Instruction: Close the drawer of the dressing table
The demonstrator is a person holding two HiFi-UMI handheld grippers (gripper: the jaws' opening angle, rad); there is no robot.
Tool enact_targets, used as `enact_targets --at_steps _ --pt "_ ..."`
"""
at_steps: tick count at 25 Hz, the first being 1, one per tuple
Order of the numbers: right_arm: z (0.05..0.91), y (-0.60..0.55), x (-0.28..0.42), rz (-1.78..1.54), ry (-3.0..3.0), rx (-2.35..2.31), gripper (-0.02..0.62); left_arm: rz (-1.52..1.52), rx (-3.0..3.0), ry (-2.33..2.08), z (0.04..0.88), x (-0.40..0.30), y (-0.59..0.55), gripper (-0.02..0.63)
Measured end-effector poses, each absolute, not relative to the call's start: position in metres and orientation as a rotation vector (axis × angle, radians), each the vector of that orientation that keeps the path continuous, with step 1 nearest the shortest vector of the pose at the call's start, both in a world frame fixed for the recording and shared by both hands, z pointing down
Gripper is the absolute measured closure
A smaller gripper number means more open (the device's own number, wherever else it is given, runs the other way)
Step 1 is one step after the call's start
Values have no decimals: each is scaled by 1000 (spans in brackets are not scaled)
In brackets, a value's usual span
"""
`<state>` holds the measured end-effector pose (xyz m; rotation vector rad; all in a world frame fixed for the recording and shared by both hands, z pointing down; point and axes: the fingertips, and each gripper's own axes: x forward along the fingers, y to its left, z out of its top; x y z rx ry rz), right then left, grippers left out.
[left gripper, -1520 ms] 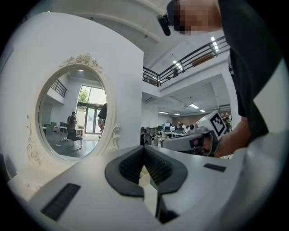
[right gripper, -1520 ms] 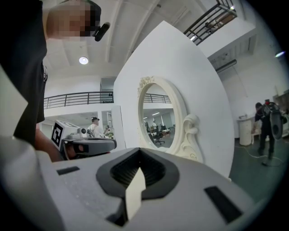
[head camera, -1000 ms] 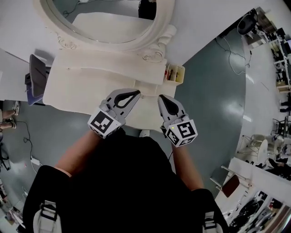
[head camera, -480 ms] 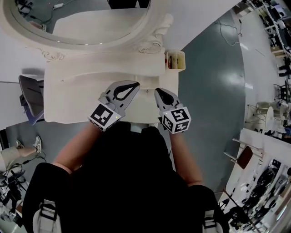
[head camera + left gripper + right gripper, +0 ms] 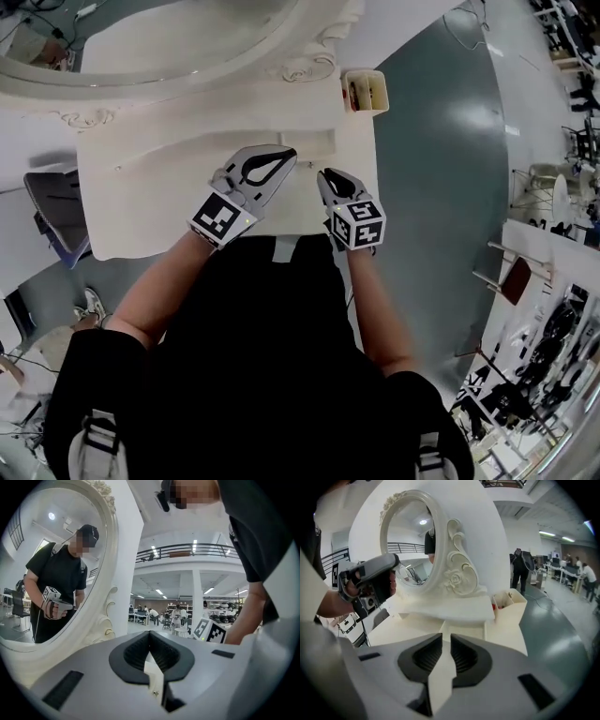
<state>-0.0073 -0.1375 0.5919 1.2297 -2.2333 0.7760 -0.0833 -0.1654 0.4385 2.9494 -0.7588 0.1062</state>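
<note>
The white dressing table (image 5: 150,202) stands under an oval mirror (image 5: 141,42). A small drawer (image 5: 465,629) stands pulled out beneath the raised shelf (image 5: 445,609), its inside bare; in the head view the drawer (image 5: 317,146) lies just beyond both grippers' tips. My left gripper (image 5: 286,156) hovers over the tabletop, jaws shut and holding nothing; its own view looks level past its tips (image 5: 149,633) at the mirror frame. My right gripper (image 5: 325,176) points down at the drawer; its jaws (image 5: 446,637) are opening, with a narrow gap and nothing between them.
A small cream organiser box (image 5: 366,91) holding a few items sits at the table's right end, also seen as the box (image 5: 511,599). A dark chair (image 5: 52,202) stands left of the table. Grey floor (image 5: 431,169) lies to the right, with desks and people far off.
Both grippers have come down toward the tabletop and sit nearer its front edge. The head camera has swung, so the mirror has slid up out of the frame.
</note>
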Motion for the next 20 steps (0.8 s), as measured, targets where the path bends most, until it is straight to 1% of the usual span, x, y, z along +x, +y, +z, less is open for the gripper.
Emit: enact_targets --at_steps 5,11,20 --pt "626 -137 -10 840 -2138 1231 523 103 2986 -689 448 -80 -164 612" --pt "659 -144 -10 838 -2036 1266 482 105 2980 -688 463 -81 -166 612" --pt "695 -153 -11 874 -1930 1283 471 113 2970 -708 473 -84 -173 612"
